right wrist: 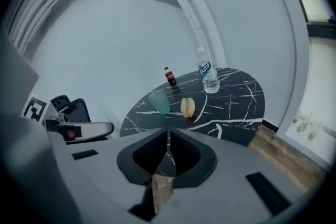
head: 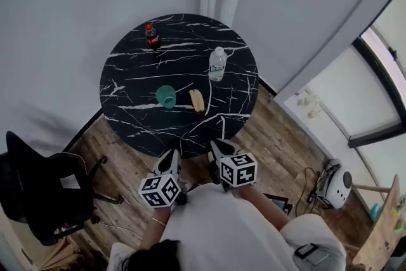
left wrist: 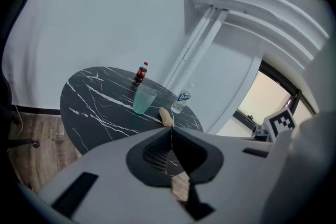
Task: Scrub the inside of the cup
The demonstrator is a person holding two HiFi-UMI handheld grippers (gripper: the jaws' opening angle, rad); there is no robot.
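The fingers of the left gripper (left wrist: pixel 170 131) were pressed together along a thin seam, with nothing between them. The fingers of the right gripper (right wrist: pixel 168 131) were likewise pressed together and empty. In the head view the left gripper (head: pixel 171 155) and the right gripper (head: pixel 219 146) were side by side at the near edge of the worktop (head: pixel 136 70). Both pointed across it, each with its marker cube towards the person.

The worktop was a round black marble top with white veins. The cup (head: pixel 166 96), a translucent teal tumbler, stood upright on it a little on the person's side of the middle, well apart from both grippers. It also showed in the left gripper view (left wrist: pixel 144 98) and the right gripper view (right wrist: pixel 159 102).

Just beside the cup, on its right in the head view, lay a pale yellow oblong object (head: pixel 197 100); whether the two touched could not be told. Farther back and to the right stood a clear water bottle (head: pixel 217 64). A small cola bottle (head: pixel 152 35) with a red cap stood near the far rim.

A dark office chair (head: pixel 38 193) stood on the wooden floor (head: pixel 273 136) to the person's left.
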